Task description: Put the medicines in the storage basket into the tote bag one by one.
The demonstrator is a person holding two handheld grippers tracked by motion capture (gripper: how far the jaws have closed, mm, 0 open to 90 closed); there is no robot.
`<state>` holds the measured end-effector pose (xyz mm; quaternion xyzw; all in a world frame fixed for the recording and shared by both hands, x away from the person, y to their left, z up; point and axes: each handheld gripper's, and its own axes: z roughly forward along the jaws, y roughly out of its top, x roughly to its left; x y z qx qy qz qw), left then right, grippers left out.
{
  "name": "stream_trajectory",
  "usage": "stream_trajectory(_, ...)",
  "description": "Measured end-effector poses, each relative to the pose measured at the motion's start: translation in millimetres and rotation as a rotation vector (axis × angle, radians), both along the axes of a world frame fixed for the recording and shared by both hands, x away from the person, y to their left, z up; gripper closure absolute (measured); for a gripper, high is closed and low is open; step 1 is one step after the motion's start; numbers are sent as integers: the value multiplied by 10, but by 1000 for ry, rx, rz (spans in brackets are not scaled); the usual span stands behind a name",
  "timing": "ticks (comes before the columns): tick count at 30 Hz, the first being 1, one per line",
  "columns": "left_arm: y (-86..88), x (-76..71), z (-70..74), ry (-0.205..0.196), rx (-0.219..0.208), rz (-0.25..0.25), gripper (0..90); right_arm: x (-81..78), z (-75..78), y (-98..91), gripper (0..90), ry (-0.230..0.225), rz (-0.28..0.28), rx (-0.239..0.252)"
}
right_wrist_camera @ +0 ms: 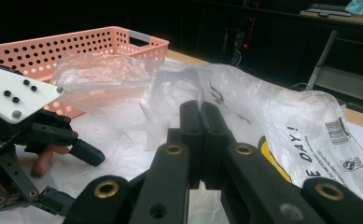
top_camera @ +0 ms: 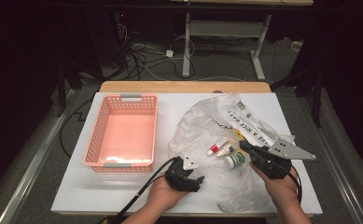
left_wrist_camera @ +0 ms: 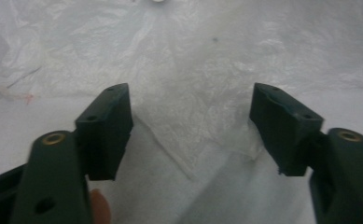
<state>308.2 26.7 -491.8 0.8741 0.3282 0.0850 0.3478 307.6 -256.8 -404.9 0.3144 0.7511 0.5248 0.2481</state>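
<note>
A crumpled clear plastic bag (top_camera: pixel 202 121) with black print lies on the white table (top_camera: pixel 100 191). A red-capped tube (top_camera: pixel 215 148), a small white bottle (top_camera: pixel 226 149) and a green-labelled bottle (top_camera: pixel 235 160) lie together at its front part. My left gripper (top_camera: pixel 191 179) points down at the film (left_wrist_camera: pixel 188 70) with its jaws wide apart (left_wrist_camera: pixel 191 126) and nothing pressed between them. My right gripper (top_camera: pixel 242 143) is shut, its tips (right_wrist_camera: pixel 201 109) against the bag (right_wrist_camera: pixel 272 102). I cannot tell whether film is caught between them. The left gripper (right_wrist_camera: pixel 74 179) stands to its left.
An empty pink perforated basket (top_camera: pixel 97 130) stands on the left half of the table, and its rim (right_wrist_camera: pixel 76 44) rises behind the bag. Cables and the legs of a desk fill the dark floor beyond the table's wooden back edge (top_camera: pixel 184 87).
</note>
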Motion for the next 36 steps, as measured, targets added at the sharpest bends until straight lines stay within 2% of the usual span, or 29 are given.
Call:
stream_trajectory(3, 9, 0, 2, -1, -10, -2, 388, -9, 1, 7, 900, -2, -4, -4)
stream_trajectory(7, 21, 14, 1, -10, -26, 27, 584, -13, -4, 20, 900, 3, -6, -5)
stream_trajectory(10, 1, 2, 2, -25, -19, 1, 711, -5, -15, 31, 900, 6, -4, -6)
stream_trajectory(14, 7, 21, -1, -13, -32, -3, 881, -5, -10, 28, 900, 3, 1, -8)
stream_trajectory(18, 51, 54, -3, 19, -68, -1, 884, -1, -20, 22, 900, 5, 1, -6)
stream_trajectory(21, 60, 32, 2, 4, -70, -7, 885, -1, -20, 27, 900, 2, -2, -4)
stream_trajectory(27, 107, -47, 27, -67, -121, -38, 884, -7, 2, 36, 900, -8, 1, 5)
stream_trajectory(29, 129, -71, 34, -92, -142, -32, 884, -4, 13, 31, 900, -17, 3, 9)
stream_trajectory(33, 146, -130, 46, -148, -157, -30, 884, -9, 29, 23, 900, -28, -5, 26)
stream_trajectory(36, 173, -156, 54, -174, -182, -19, 884, -7, 34, 5, 900, -39, -14, 35)
